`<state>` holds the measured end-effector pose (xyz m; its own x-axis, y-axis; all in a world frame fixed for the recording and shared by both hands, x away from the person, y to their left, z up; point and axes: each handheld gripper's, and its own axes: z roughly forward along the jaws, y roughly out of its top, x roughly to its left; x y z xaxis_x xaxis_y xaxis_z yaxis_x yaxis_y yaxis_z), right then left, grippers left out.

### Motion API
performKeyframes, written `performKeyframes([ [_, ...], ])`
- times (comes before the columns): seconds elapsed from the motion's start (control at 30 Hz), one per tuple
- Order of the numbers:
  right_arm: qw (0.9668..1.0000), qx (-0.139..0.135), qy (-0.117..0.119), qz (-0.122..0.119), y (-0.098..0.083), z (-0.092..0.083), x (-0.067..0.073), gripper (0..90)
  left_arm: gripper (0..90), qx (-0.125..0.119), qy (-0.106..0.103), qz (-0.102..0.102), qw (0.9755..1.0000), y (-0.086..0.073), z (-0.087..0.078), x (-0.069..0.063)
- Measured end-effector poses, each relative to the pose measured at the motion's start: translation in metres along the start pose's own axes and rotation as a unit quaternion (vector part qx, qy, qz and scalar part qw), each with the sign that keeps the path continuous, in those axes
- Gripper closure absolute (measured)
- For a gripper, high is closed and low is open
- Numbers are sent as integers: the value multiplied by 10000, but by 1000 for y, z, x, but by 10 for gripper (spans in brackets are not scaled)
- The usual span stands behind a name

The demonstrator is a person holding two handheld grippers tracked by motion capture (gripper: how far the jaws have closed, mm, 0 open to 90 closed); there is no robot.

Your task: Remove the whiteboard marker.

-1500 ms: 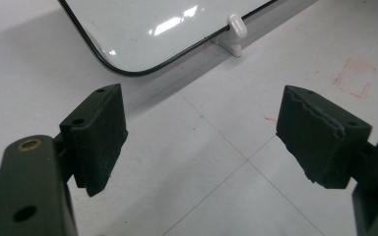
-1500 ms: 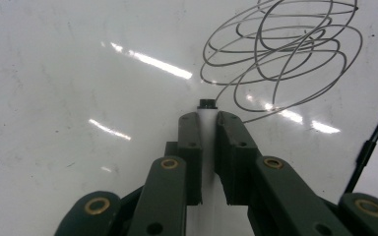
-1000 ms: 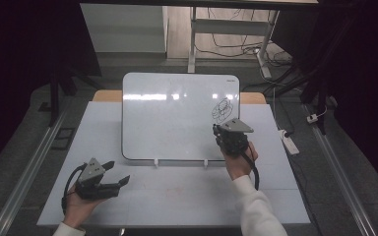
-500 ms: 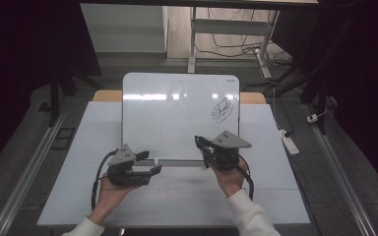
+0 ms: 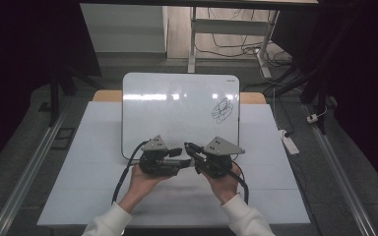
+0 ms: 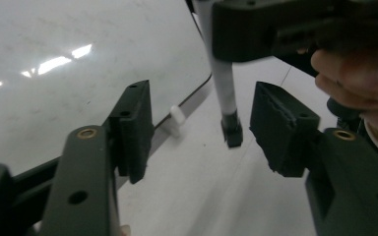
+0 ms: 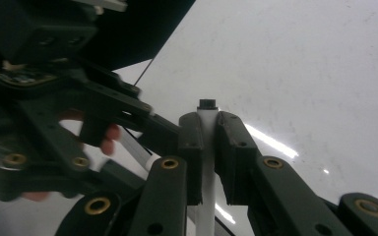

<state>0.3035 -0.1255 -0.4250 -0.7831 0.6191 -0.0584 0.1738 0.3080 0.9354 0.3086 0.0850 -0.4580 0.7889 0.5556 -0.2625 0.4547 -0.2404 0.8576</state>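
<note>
Right gripper has its two black jaws squeezed tight on a thin white marker, with the pen's small dark end sticking out past them. It holds the pen just in front of the near edge of the whiteboard, which lies flat on the table.

Left gripper sits right beside it, also at the near edge of the whiteboard. Its jaws are partly open and have just been closing. The dark tip of the marker hangs between them, but the pads do not touch it yet, so this gripper has hold of nothing.

From above, the two grippers point at each other, almost nose to nose (the left one at and the right one at), with a hand under each.

On the whiteboard, toward its far right side, there is a dark scribble. So some drawing looks done.

I think the job now is about the pen's end. The left gripper seems set to pinch that dark tip, maybe to pull a cap off or to take the pen over. I cannot tell which. That pinch is not done yet. What is left: close the left jaws on the tip, then pull or pass.
</note>
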Motion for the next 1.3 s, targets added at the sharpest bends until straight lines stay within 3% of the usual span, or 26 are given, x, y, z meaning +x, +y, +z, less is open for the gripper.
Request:
performKeyframes([
  [0.33,9998,-15,43,-178,2,1,11,803,665,-3,-221,52,9997,2,4,0],
  [0.37,9998,-16,48,-169,2,1,13,803,720,-21,-229,63,9997,2,3,0],
  [0.5,9998,-26,20,-215,2,0,15,801,792,-37,-136,89,9999,1,2,0],
  [0.63,9999,-48,65,-125,3,0,14,794,807,-66,-142,125,9998,1,1,1],
  [0.67,9999,-66,102,-119,3,0,13,783,807,-66,-143,132,9998,1,0,1],
  [0.7,9997,-120,173,-91,4,-2,12,692,808,-45,-145,156,9998,0,-1,2],
  [0.8,9995,-184,252,-103,6,-8,8,625,809,-21,-207,173,9996,-1,-3,3],
  [0.83,9986,-146,494,-70,7,-14,-1,556,809,-27,-248,205,9995,-1,-5,4],
  [0.87,9986,-146,494,-70,7,-14,-1,556,809,-39,-315,238,9992,-1,-7,5],
  [0.9,9965,-33,833,9,5,-21,-14,519,809,-49,-388,266,9989,-1,-9,6],
  [0.93,9965,-33,833,9,5,-21,-14,519,809,-64,-494,290,9983,-1,-11,6],
  [0.97,9944,-5,1055,49,2,-23,-22,505,809,-56,-617,327,9975,-1,-12,7],
  [1.03,9855,224,1680,82,-7,-28,-42,481,809,1,-836,401,9957,-1,-14,7],
  [1.07,9855,224,1680,82,-7,-28,-42,481,809,46,-922,454,9947,0,-14,7],
  [1.1,9798,445,1951,23,-13,-29,-51,462,809,93,-1004,501,9936,0,-14,7],
  [1.13,9798,445,1951,23,-13,-29,-51,462,809,140,-1097,550,9924,1,-13,6],
  [1.17,9742,609,2170,-76,-19,-28,-55,448,809,190,-1180,604,9910,2,-13,5],
  [1.2,9742,609,2170,-76,-19,-28,-55,448,809,233,-1236,656,9899,2,-12,4],
  [1.23,9674,800,2397,-157,-24,-25,-55,438,809,278,-1316,697,9885,3,-12,2],
  [1.27,9674,800,2397,-157,-24,-25,-55,438,809,314,-1402,736,9869,3,-11,1],
  [1.3,9638,896,2502,-197,-27,-23,-54,436,809,353,-1461,783,9855,3,-10,0],
])
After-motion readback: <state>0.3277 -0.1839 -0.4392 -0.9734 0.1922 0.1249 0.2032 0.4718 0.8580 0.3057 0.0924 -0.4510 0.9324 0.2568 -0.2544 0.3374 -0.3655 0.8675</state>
